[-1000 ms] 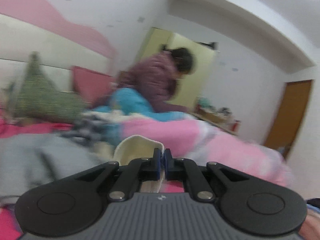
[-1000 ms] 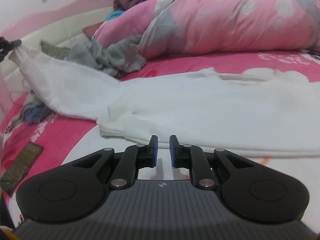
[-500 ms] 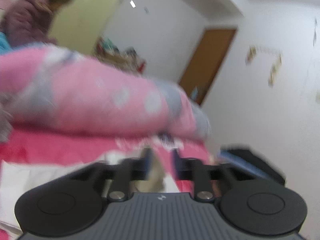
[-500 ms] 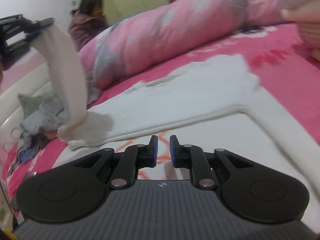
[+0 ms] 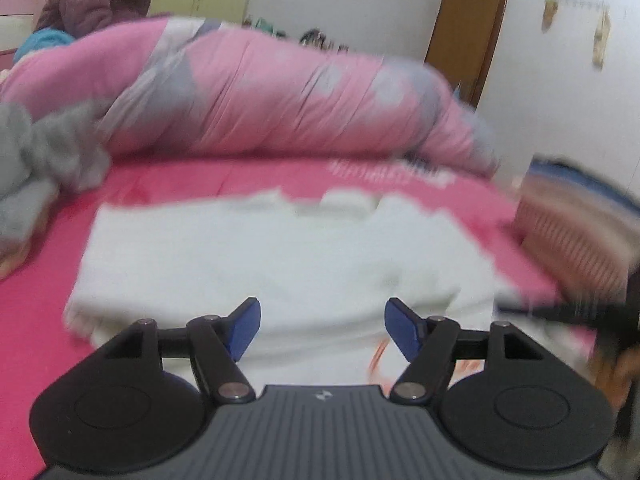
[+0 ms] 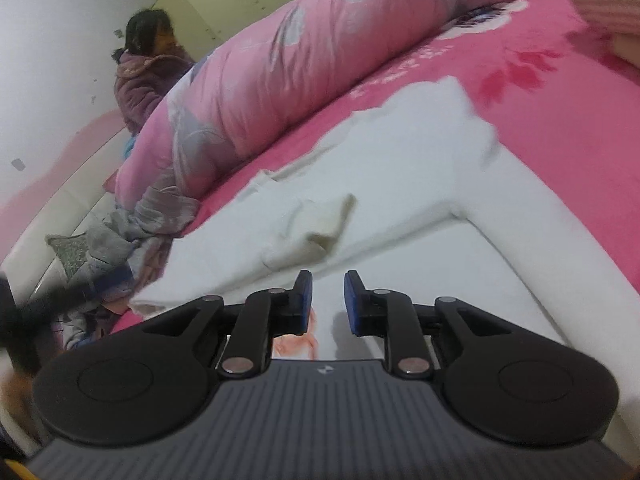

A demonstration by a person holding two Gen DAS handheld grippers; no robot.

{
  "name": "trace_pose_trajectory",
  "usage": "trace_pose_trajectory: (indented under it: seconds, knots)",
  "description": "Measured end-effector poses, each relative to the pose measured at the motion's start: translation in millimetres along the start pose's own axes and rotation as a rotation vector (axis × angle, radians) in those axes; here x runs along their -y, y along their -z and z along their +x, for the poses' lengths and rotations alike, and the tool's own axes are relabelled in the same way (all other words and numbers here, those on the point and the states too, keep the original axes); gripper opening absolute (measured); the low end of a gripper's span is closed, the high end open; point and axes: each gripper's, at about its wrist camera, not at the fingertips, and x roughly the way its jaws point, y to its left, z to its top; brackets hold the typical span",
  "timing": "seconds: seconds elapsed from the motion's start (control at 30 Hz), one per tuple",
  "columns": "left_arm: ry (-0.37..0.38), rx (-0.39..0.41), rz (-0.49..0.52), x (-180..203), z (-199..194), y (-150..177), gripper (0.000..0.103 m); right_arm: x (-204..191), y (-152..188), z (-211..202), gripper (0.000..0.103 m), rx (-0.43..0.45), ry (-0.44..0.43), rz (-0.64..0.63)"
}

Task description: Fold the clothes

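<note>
My left tongs gape wide, my right tongs narrow and empty, above the white top on the bed; one sleeve lies folded across, so I judge folding midway.

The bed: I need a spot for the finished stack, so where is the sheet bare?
Bare pink sheet lies right of the white garment, below the rolled quilt. A narrower strip runs left of the garment. The headboard end is crowded with the grey clothes pile.
</note>
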Motion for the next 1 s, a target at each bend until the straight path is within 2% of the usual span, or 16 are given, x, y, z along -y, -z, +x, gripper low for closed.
trace_pose_trajectory:
  seconds: [0.07,0.2,0.27,0.33,0.4,0.43,0.47,0.57,0.73,0.9,1.0]
  knots:
    - [-0.039,-0.024,0.041,-4.0,8.7,14.3,0.069,-7.3,-12.3,14.9,0.026,-0.031,0.017,-0.016]
    - [-0.107,-0.020,0.100,-3.9,11.3,37.2,0.068,-21.9,-36.8,44.7,0.034,-0.093,0.052,-0.047]
    - [-0.123,-0.025,0.086,-9.6,11.0,46.5,0.068,-29.2,-49.1,59.6,0.041,-0.124,0.069,-0.062]
    - [-0.133,-0.023,0.060,-15.0,10.0,51.3,0.068,-35.6,-58.3,74.0,0.041,-0.155,0.088,-0.077]
    - [-0.145,-0.016,0.022,-20.4,9.1,52.2,0.068,-41.9,-55.7,80.9,0.034,-0.166,0.097,-0.122]
    - [-0.154,-0.014,0.004,-23.3,9.2,53.3,0.068,-46.4,-54.5,81.4,0.013,-0.167,0.096,-0.154]
    - [-0.151,-0.011,-0.007,-25.0,8.7,54.2,0.068,-50.9,-53.2,81.8,0.004,-0.167,0.095,-0.185]
    - [-0.156,-0.004,-0.014,-26.4,6.3,55.0,0.068,-62.9,-56.1,75.8,0.003,-0.139,0.100,-0.249]
    - [-0.152,-0.003,-0.026,-29.5,6.6,55.3,0.068,-74.7,-90.5,30.1,0.003,0.032,0.077,-0.278]
    - [-0.150,-0.005,-0.031,-30.4,7.6,55.2,0.069,-64.9,-111.6,13.4,0.003,0.081,0.127,-0.307]
    - [-0.150,-0.006,-0.032,-30.5,8.4,55.4,0.069,-63.0,-115.7,8.4,0.003,0.105,0.129,-0.311]
